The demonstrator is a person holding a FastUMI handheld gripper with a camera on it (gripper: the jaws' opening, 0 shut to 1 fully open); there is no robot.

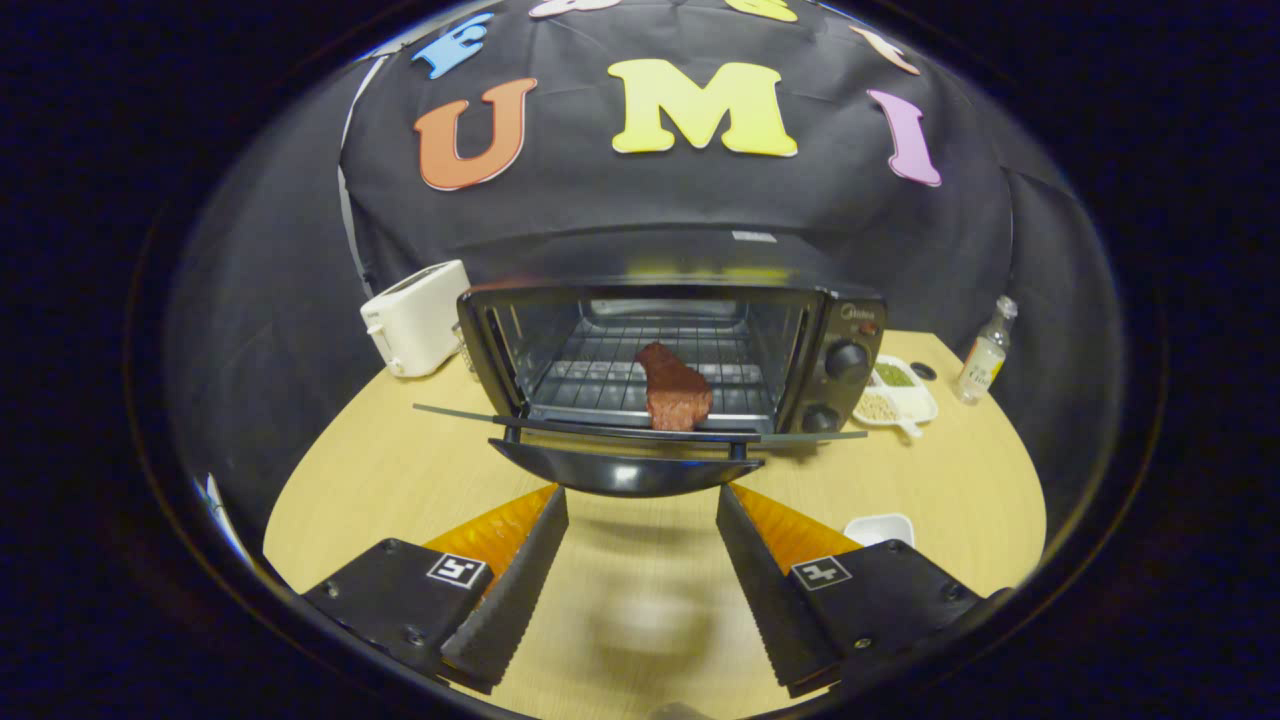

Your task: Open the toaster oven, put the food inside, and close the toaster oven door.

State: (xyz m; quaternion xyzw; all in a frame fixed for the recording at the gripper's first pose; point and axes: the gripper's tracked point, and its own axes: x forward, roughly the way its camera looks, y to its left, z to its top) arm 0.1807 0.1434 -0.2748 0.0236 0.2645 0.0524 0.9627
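In the gripper view, your gripper (642, 500) holds nothing: its two fingers are spread wide apart, with only the bare light wooden table (380, 480) between them. Just ahead of the fingertips you see the black toaster oven (830, 330) with its glass door (625, 470) folded down flat, and the door's dark curved handle is the nearest part to you. The food, a reddish-brown chunk that looks like a piece of meat (675, 388), already lies inside on the wire rack (590, 375), close to the front edge of the rack.

So I judge that opening and loading are done, and only the closing remains. For this you must bring the fingers lower, under the handle or the front edge of the door, and then lift it in an arc toward the oven until it shuts. Take care that the meat is not so far forward that the door catches it.

Beside the oven stand a white toaster (415, 318), a white dish with greenish and pale food (900, 392) and a small clear bottle (985, 352).
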